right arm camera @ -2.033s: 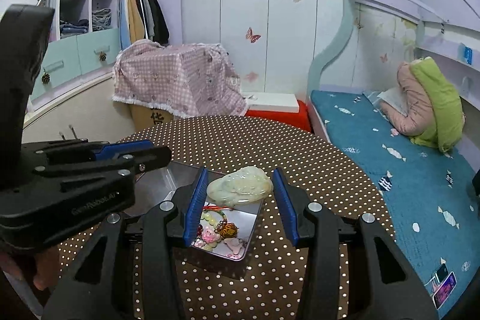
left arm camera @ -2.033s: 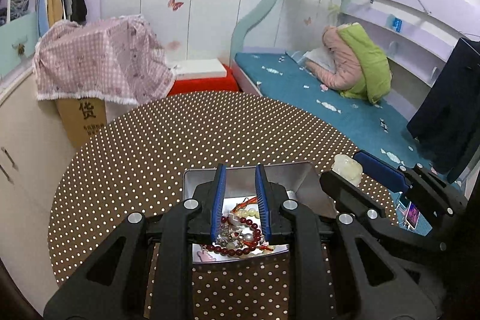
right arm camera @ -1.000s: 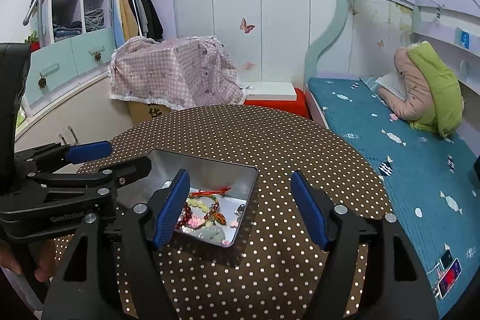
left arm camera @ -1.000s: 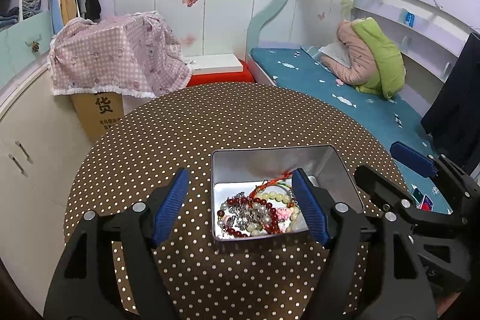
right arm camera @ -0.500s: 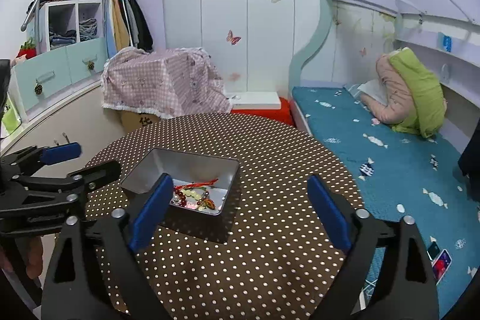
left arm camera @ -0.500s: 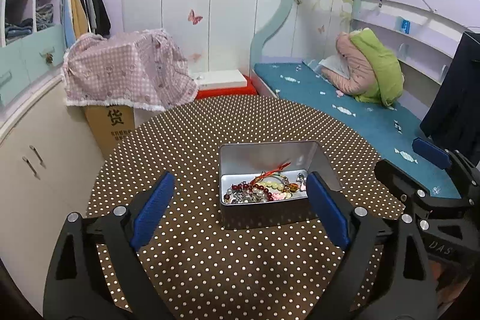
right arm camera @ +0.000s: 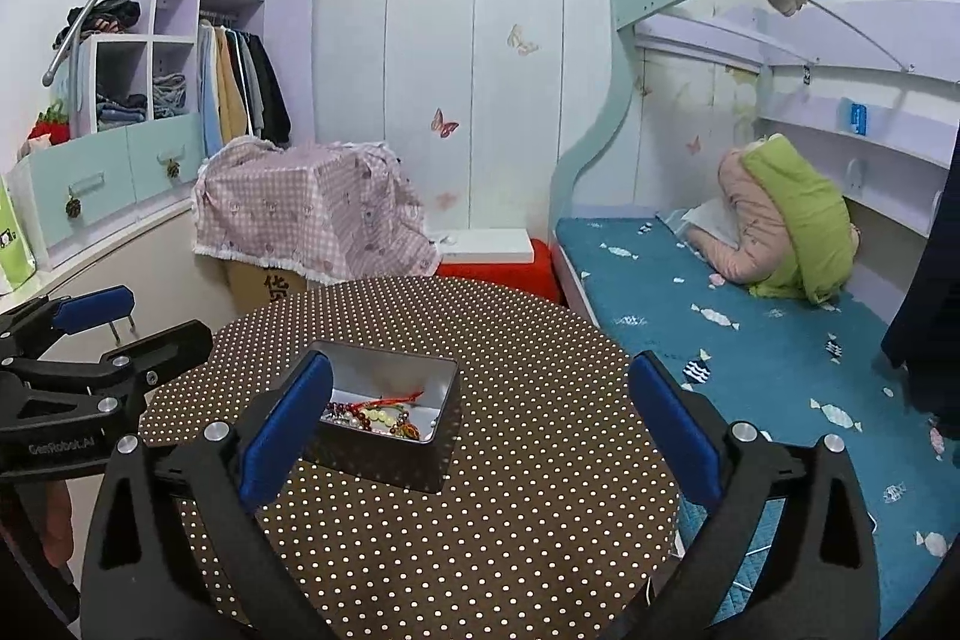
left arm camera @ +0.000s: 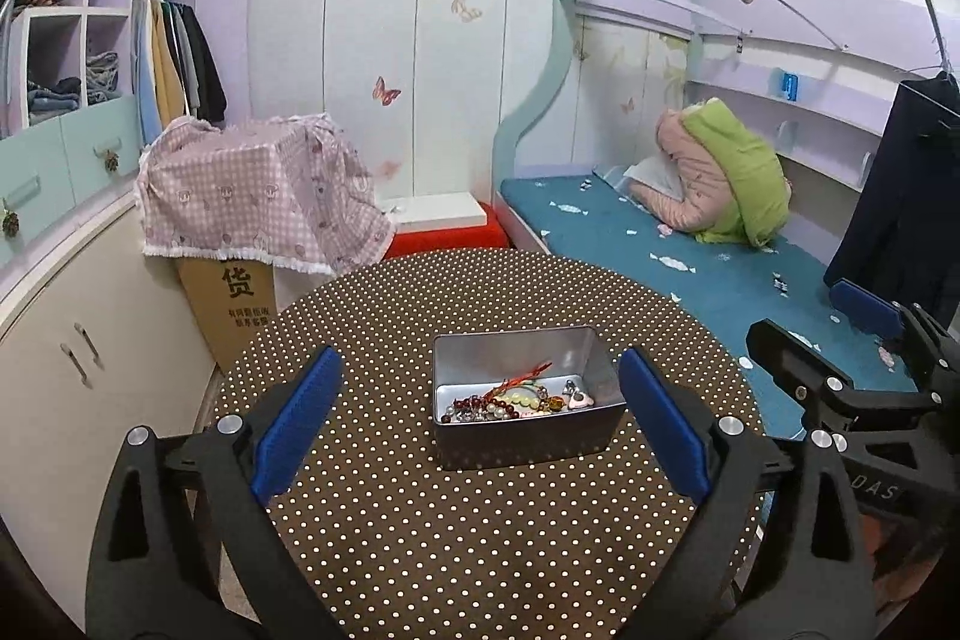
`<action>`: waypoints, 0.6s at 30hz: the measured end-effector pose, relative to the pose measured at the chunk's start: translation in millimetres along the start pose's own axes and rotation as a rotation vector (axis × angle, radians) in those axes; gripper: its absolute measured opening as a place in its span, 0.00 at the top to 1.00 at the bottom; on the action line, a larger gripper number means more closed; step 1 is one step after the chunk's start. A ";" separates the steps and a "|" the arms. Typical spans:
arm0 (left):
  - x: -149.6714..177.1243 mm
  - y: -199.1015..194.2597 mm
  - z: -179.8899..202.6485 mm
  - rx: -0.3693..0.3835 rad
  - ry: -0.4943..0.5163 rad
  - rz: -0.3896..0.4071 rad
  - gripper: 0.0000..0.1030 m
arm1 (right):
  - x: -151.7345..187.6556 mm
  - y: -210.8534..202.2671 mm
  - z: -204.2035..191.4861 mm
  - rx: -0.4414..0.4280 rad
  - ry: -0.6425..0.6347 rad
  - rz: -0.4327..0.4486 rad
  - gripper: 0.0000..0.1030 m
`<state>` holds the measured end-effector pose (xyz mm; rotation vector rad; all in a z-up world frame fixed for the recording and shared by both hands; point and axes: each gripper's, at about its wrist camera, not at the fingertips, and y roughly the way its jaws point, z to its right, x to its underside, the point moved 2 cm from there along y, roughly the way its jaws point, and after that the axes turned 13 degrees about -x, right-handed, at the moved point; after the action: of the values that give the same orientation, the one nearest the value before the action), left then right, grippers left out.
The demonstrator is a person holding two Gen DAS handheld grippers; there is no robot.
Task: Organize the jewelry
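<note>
A silver metal tin (left arm camera: 588,347) stands on the round brown polka-dot table (left arm camera: 480,532). It holds a heap of jewelry (left arm camera: 510,405): red beads, pale beads, a red cord. My left gripper (left arm camera: 480,418) is wide open and empty, held back from the tin. My right gripper (right arm camera: 480,430) is wide open and empty, above the table to the tin's right. The tin (right arm camera: 447,388) and jewelry (right arm camera: 378,415) also show in the right wrist view. Each gripper shows at the edge of the other's view.
The table edge falls off near a white cabinet (left arm camera: 72,352) on the left and a blue bed (left arm camera: 690,256) on the right. A cardboard box under a pink checked cloth (left arm camera: 252,196) stands behind the table.
Both grippers opened and drew back and up from the tin. The right gripper let go of a pale jade piece, which now lies out of sight in the tin.
</note>
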<state>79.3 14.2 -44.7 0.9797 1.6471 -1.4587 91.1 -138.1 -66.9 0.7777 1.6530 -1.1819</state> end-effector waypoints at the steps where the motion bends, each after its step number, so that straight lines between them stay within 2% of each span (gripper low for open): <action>1: -0.5 -2.8 0.5 -0.001 -0.001 0.004 0.09 | 0.1 -1.6 -1.3 0.000 -0.001 0.003 0.07; 18: -1.4 -10.3 -5.0 -0.006 -0.006 0.021 0.08 | 0.1 -10.5 -8.2 0.002 -0.007 0.019 0.07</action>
<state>70.7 18.3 -38.3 0.9854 1.6312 -1.4405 79.3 -133.9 -62.3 0.7882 1.6355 -1.1721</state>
